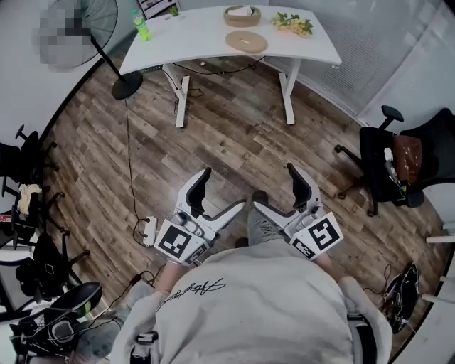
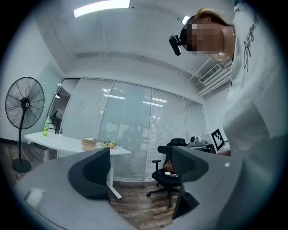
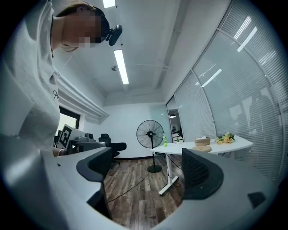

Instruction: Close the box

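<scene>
A round woven box (image 1: 242, 15) stands open on the white table (image 1: 199, 39) at the far end of the room. Its flat round lid (image 1: 246, 41) lies on the table just in front of it. The same box (image 3: 202, 141) and lid (image 3: 203, 148) show small in the right gripper view, and the box (image 2: 89, 142) shows tiny in the left gripper view. My left gripper (image 1: 220, 193) and right gripper (image 1: 276, 189) are held close to the person's body, far from the table. Both are open with nothing between the jaws.
A green bottle (image 1: 141, 25) and a bunch of flowers (image 1: 292, 23) also stand on the table. A standing fan (image 1: 78, 28) is at the far left with a cable across the wood floor (image 1: 234, 135). A black office chair (image 1: 398, 163) is at the right.
</scene>
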Tool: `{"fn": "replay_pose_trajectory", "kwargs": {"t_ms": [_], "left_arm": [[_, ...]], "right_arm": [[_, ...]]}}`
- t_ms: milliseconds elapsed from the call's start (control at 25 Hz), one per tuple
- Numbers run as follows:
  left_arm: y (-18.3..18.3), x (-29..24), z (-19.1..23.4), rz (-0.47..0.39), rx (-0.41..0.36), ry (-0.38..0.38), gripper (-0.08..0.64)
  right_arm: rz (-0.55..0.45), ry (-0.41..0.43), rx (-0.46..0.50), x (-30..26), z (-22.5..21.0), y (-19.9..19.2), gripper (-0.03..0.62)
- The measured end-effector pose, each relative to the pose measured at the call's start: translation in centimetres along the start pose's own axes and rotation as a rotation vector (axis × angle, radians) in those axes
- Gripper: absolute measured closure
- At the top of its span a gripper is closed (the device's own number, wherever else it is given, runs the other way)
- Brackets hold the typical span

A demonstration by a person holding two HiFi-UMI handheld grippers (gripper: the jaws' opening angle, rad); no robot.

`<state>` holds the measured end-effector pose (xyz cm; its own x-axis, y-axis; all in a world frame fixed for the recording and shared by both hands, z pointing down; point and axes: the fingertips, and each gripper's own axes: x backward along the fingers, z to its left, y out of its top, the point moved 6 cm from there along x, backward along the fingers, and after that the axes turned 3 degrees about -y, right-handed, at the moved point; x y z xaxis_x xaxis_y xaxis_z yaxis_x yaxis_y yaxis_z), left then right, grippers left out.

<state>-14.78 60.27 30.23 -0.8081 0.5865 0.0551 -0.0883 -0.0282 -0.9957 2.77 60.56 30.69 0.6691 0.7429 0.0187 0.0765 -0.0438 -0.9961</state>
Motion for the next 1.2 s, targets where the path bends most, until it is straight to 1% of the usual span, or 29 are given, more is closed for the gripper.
{"fn": "replay_pose_trajectory", "kwargs": {"t_ms": [120,240,480,600,800,1200], "left_arm": [[0.3,-2.1,2.1,0.002,-0.021,0.003,0.143],[0.6,-4.8,4.4,-0.01,-0.036,0.011,0.143],[1.7,-9.6,8.7,-0.027,-0.058,0.023,0.143],[2.0,-11.5,10.7,-0.033,-0.056,0.036,0.143],[1.9,-14.3,13.4,-0.028,-0.047,0.06,0.143],[2.3,-21.6,17.5,-0.047,-0.064,0.066,0.144]], "right_arm": [[-0.003,0.018,0.017,-2.1,-2.1,0.6,0.12],[-0.009,0.027,0.028,-3.9,-5.1,0.9,0.121],[-0.036,0.039,0.044,-8.1,-10.5,2.6,0.124],[-0.029,0.051,0.05,-10.1,-12.6,3.0,0.127],[-0.013,0.062,0.03,-12.4,-16.0,2.8,0.128],[-0.025,0.076,0.023,-16.0,-23.4,3.7,0.132]]}}
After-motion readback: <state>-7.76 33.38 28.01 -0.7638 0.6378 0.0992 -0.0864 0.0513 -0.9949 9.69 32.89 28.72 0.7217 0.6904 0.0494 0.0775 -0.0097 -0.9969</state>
